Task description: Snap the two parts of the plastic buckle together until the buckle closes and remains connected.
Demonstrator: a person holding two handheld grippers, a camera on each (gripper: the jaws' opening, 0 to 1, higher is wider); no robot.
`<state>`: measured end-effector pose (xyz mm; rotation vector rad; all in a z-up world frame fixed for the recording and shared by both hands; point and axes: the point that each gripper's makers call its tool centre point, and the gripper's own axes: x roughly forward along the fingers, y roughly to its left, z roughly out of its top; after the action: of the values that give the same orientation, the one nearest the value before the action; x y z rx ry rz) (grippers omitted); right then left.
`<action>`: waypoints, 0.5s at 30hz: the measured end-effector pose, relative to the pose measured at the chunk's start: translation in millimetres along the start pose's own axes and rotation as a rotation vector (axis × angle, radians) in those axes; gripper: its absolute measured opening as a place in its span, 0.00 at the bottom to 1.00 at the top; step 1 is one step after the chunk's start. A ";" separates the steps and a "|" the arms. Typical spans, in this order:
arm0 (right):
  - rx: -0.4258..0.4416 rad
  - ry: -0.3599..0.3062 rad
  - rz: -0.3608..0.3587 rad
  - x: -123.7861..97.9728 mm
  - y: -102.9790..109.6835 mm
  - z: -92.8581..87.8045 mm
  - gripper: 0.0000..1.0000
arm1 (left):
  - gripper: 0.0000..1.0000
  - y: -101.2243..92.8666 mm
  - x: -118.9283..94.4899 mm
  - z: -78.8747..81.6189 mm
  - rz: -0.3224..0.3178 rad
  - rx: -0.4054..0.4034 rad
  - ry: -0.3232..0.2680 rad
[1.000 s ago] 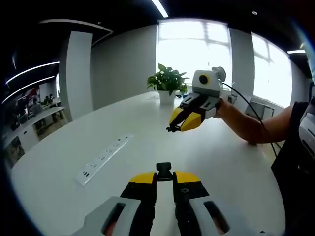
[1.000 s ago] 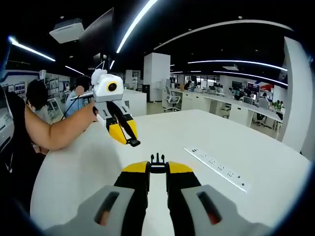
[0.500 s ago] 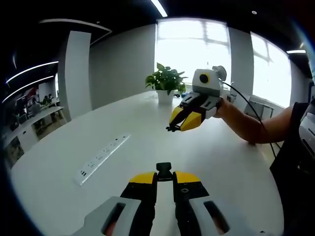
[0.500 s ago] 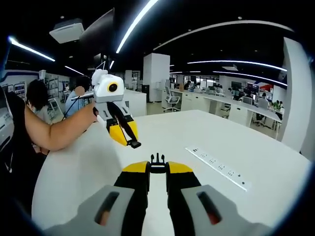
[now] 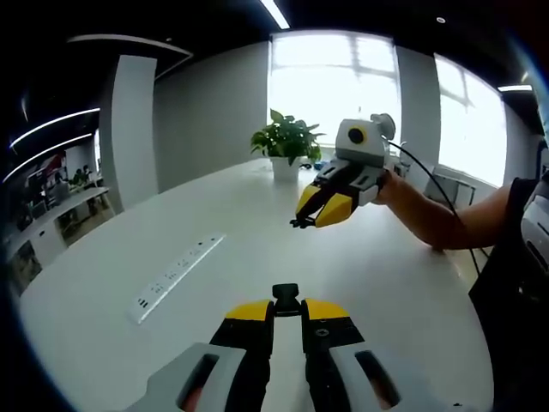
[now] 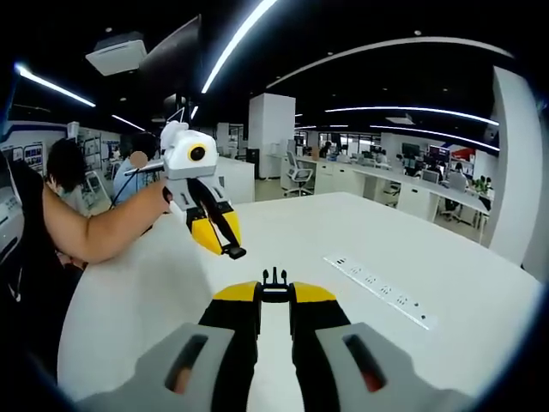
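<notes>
So I've got one half of the buckle in each gripper, both held up in the air over the white table (image 5: 403, 292). My left gripper (image 5: 286, 309) has its yellow-tipped jaws pinched tight on the socket half (image 5: 286, 296), a small black piece with a squarish end poking out past the tips. You can see the same gripper from the other side in the right gripper view, coming in from the left with my hand and forearm behind it, tips pointing down and toward the middle.

My right gripper (image 6: 274, 292) is clamped on the pronged half (image 6: 274, 278), the black part with little tines sticking out beyond the jaws. In the left gripper view it hangs up on the right, tilted down, with the black piece at its tips (image 5: 302, 223).

The two halves are facing roughly toward each other but well apart, not touching, so the buckle isn't closed.

Other stuff around: a white power strip (image 5: 180, 270) lying flat on the table, off to the left in the left gripper view, and a potted plant (image 5: 288, 142) at the far end of the table by the bright window (image 5: 334, 77).
</notes>
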<state>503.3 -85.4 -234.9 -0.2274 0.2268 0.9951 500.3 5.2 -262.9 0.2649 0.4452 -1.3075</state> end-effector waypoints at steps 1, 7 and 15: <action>0.001 0.001 0.001 0.0 0.1 -0.1 0.12 | 0.11 1.0 -0.1 1.0 0.011 0.008 -0.007; 0.001 0.000 0.002 0.7 0.8 -0.2 0.12 | 0.11 1.3 -1.6 0.9 0.014 0.006 -0.006; 0.013 0.007 0.000 -2.9 4.6 -11.4 0.12 | 0.11 -3.8 2.1 -4.7 0.008 0.005 0.012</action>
<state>497.0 -88.7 -245.3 -0.2193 0.2391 0.9931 496.3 4.5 -267.7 0.2787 0.4500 -1.2996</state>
